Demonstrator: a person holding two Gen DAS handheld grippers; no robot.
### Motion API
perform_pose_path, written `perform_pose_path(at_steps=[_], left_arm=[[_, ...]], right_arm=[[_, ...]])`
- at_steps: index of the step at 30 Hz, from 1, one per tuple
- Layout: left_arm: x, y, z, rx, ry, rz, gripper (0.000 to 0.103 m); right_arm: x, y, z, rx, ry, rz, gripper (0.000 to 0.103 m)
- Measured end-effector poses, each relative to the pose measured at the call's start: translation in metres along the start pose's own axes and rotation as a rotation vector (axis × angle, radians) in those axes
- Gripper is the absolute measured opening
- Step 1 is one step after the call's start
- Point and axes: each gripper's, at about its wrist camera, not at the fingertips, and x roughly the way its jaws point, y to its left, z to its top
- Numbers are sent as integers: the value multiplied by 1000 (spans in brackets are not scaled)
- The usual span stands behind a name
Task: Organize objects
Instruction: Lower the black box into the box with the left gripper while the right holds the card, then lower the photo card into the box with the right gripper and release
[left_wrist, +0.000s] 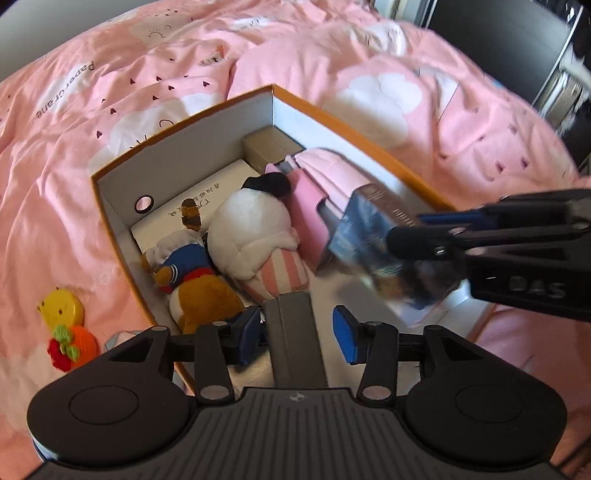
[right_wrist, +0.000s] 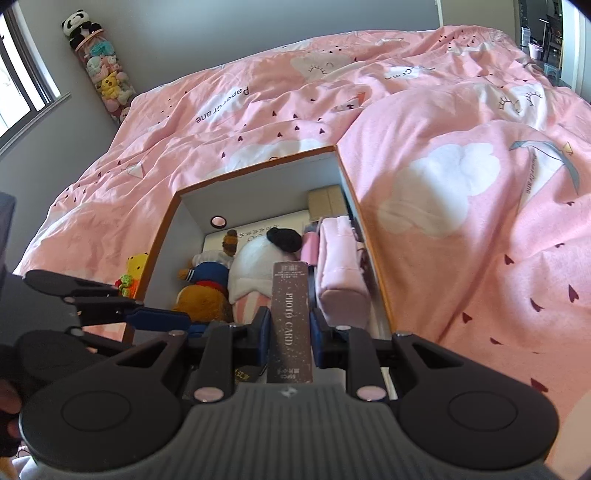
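On my far left, on the pink cloud-print duvet (left_wrist: 332, 62), lie a small yellow bear-face toy (left_wrist: 61, 306) and, touching it, a crocheted orange-and-red fruit piece (left_wrist: 72, 345) — both outside the box. Next comes the orange-edged white cardboard box (left_wrist: 177, 129), open-topped and resting on the duvet.

Inside it, from left: a brown plush bear in a blue-and-white sailor top (left_wrist: 192, 284) lies against the left wall, partly on a flat white printed card box (left_wrist: 221, 184). Just beside the bear is a white plush ice-cream cone with pink stripes and a black top (left_wrist: 255, 240). A small beige carton (left_wrist: 269, 146) sits in the far corner. To the right, a pink pouch (left_wrist: 314, 199) stands along the right wall.

My left gripper (left_wrist: 299, 332) hangs over the near end of the box, jaws parted, with a grey slab-like piece (left_wrist: 295, 339) between the blue pads; the left pad is at its edge, the right pad stands clear. I cannot tell whether it is actually gripped.

My right gripper (right_wrist: 286, 328) is over the box's right half, jaws closed onto a dark sparkly photo card box labelled "PHOTO CARD" (right_wrist: 290, 314), held edge-on above the plush cone and the pouch. In the left wrist view this item is motion-blurred.
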Motion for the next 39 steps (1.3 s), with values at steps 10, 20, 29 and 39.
perform_pose_path(at_steps=[10,20,29,39], left_arm=[[23,12,6,-152,115,-89,38],[36,37,-17,-502,184,-251,38],[12,20,-14,-317,147,-98,54],[-19,18,-13,-195,45,65,51]], right_arm=[[-4,-11,-2,22,-17,15,24],[0,-12,1,-11,-13,13,24],[4,-10,-3,-15,7,7,24],[10,-2,-4,-36,37,10,24]])
